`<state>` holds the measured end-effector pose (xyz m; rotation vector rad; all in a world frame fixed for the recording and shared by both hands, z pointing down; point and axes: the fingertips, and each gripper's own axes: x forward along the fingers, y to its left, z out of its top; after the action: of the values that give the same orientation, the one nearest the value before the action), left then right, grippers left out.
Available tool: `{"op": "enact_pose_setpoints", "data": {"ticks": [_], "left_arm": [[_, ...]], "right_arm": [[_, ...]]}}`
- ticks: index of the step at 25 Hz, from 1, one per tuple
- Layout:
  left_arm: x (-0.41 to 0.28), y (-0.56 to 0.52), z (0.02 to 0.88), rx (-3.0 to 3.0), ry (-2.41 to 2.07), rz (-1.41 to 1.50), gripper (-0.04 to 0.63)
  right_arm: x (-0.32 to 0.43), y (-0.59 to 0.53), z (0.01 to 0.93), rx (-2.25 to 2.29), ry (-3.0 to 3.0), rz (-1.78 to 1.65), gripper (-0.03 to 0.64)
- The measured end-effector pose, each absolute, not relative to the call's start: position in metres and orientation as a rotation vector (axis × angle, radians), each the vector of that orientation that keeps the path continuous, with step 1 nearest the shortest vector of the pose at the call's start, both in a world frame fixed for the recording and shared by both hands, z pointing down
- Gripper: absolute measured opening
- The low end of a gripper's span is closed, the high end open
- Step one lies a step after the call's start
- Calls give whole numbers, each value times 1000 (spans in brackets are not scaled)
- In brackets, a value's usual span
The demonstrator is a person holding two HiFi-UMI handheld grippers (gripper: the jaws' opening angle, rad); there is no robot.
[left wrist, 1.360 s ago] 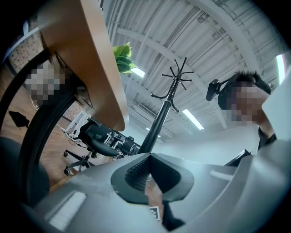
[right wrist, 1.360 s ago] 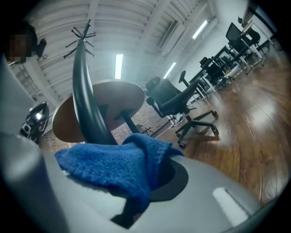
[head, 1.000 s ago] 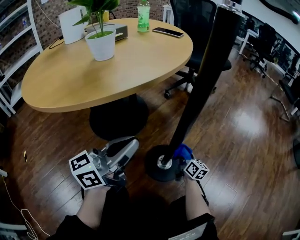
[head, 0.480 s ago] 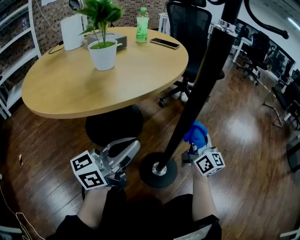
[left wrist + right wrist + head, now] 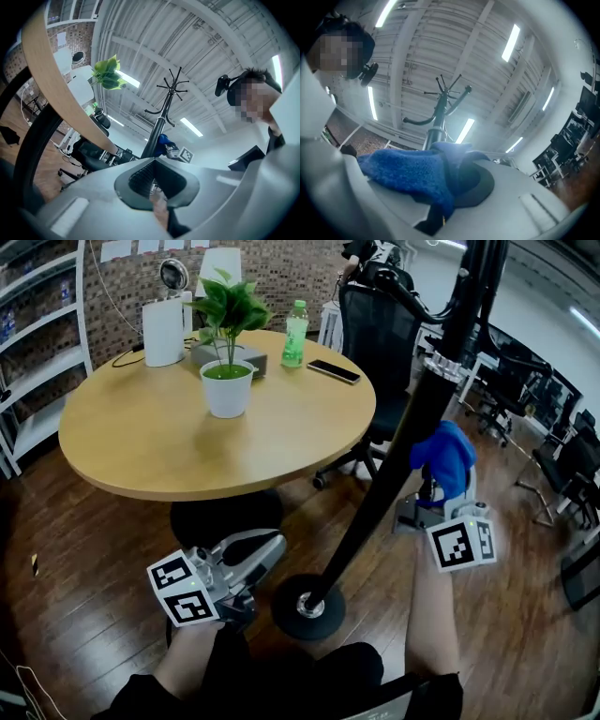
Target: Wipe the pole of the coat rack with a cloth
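The black coat rack pole rises at a slant from its round base on the wood floor. My right gripper is shut on a blue cloth, which is pressed against the pole's right side at about mid-height. In the right gripper view the blue cloth fills the jaws, and the pole with its hooks stands just behind it. My left gripper is shut and hangs low, left of the base and apart from the pole. The left gripper view looks up at the pole and the cloth.
A round wooden table stands at the left with a potted plant, a green bottle and a phone on it. A black office chair sits behind the pole. More chairs stand at the right.
My right gripper has slid the blue cloth up the pole, from near the base to about mid-height. The left gripper has stayed where it was.
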<state>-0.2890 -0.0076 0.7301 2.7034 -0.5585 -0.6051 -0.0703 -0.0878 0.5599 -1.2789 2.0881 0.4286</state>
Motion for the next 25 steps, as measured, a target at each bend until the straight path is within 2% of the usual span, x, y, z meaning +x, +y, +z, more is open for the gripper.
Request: {"op": "enact_pose_setpoints", "data": {"ticks": [6,14,19,25], "left_arm": [[-301,-5,716,2719,-587,-655,5],[-291,-12,733,2695,-582,-600,5],[-277,-18,761,2665,-554,-537,5],[-266,-27,794,2618,-543,-475,5]], "right_arm": [[-94,-54,493,-1241,2058,722,15],[-144,-44,564,-1414,2104,1231,15],[-142,-48,661,-1519,2210,1188,15],[-139,-49,779,-1565,2373,846,15]]}}
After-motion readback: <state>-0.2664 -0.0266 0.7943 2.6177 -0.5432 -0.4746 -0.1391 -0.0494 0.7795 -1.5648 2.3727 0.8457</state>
